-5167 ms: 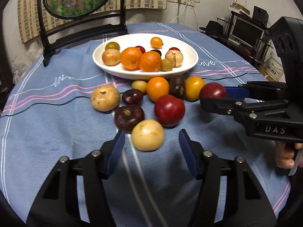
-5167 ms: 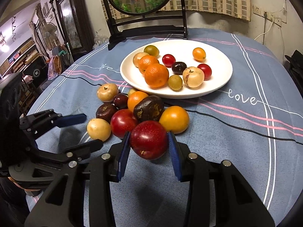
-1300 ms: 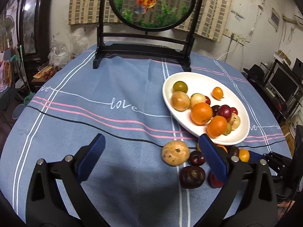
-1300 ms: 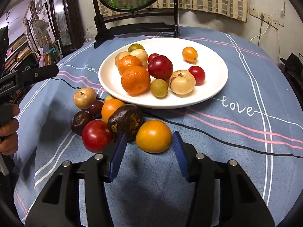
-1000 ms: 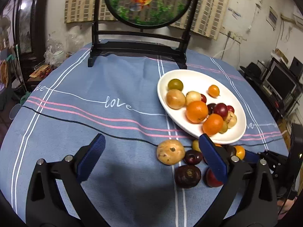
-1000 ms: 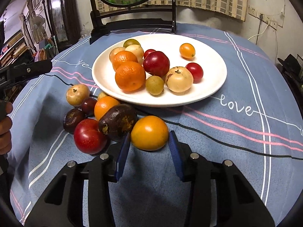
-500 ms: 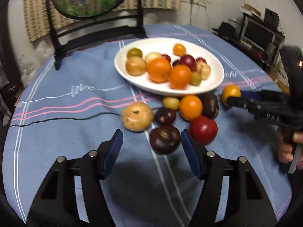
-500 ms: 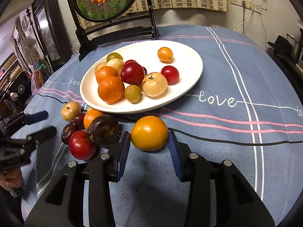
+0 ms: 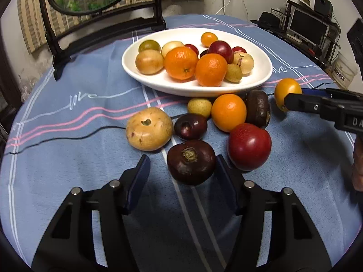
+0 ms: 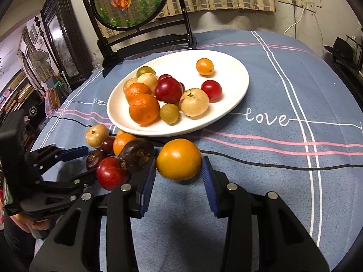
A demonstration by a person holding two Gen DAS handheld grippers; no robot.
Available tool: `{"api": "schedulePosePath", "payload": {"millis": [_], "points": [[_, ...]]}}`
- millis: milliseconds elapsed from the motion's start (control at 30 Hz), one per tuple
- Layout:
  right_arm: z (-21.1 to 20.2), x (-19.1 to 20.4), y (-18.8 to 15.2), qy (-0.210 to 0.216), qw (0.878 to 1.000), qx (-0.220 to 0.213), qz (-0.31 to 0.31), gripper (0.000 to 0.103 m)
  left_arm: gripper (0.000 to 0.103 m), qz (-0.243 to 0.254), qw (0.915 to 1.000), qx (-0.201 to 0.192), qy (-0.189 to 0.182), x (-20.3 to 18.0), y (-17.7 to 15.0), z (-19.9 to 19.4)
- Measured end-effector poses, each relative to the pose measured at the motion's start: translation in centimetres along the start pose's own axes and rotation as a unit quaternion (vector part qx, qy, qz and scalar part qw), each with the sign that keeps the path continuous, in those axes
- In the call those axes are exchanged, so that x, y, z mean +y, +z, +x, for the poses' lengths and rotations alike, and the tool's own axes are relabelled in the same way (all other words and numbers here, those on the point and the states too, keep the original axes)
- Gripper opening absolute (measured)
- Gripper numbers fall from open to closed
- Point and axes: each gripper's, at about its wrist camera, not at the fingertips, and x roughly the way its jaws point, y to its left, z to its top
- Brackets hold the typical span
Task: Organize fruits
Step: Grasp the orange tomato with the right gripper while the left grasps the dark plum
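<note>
Gripping a yellow-orange fruit between its blue pads, the right tongs hold it just above the blue tablecloth, close to the near rim of the white plate. In the left view that same fruit shows past the tip of the right tongs, to the right of the loose pile.

The left tongs stand wide, their pads on either side of a dark purple fruit that lies on the cloth; the right pad sits just beside it and the left pad stands clear of it, so nothing is clamped there.

Around that dark fruit lie a red plum to its right, a tan round fruit to its left, and behind it a smaller dark fruit, an orange, a small yellow fruit and a brown wrinkled fruit, all bunched against the front edge of the plate.

On the plate sit two oranges side by side at the front, with a tan fruit, a green one, a dark red plum, a pale speckled fruit and a small orange fruit near the back.

Behind the plate stands a round goldfish picture in a dark frame.
</note>
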Motion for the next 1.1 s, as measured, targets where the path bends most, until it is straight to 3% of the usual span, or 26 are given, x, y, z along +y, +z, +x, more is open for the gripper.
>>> {"api": "schedulePosePath", "payload": {"millis": [167, 300, 500, 600, 733, 867, 1100], "points": [[0.1, 0.1, -0.1, -0.001, 1.0, 0.002, 0.001, 0.041, 0.045, 0.023, 0.9997, -0.01, 0.001, -0.8, -0.1, 0.0], [-0.2, 0.2, -0.1, -0.006, 1.0, -0.003, -0.002, 0.041, 0.044, 0.027, 0.9996, -0.012, 0.002, -0.9, -0.1, 0.0], [0.1, 0.3, -0.3, -0.016, 1.0, 0.001, -0.006, 0.041, 0.044, 0.058, 0.9975, -0.022, 0.034, -2.2, -0.5, -0.4], [0.4, 0.4, -0.3, -0.02, 1.0, 0.005, -0.012, 0.041, 0.043, 0.056, 0.9978, -0.025, 0.026, -2.2, -0.5, -1.0], [-0.6, 0.7, -0.3, -0.014, 1.0, -0.014, -0.019, 0.041, 0.043, 0.042, 0.9972, -0.062, -0.002, -1.9, -0.2, -3.8], [-2.3, 1.3, 0.7, -0.013, 0.998, -0.051, -0.032, 0.041, 0.043, 0.029, 0.9938, -0.106, -0.014, -1.5, 2.0, -6.4], [-2.3, 3.3, 4.5, -0.022, 0.991, -0.106, -0.076, 0.041, 0.043, -0.042, 0.9918, -0.118, -0.025, 1.6, 8.5, -5.1]]}}
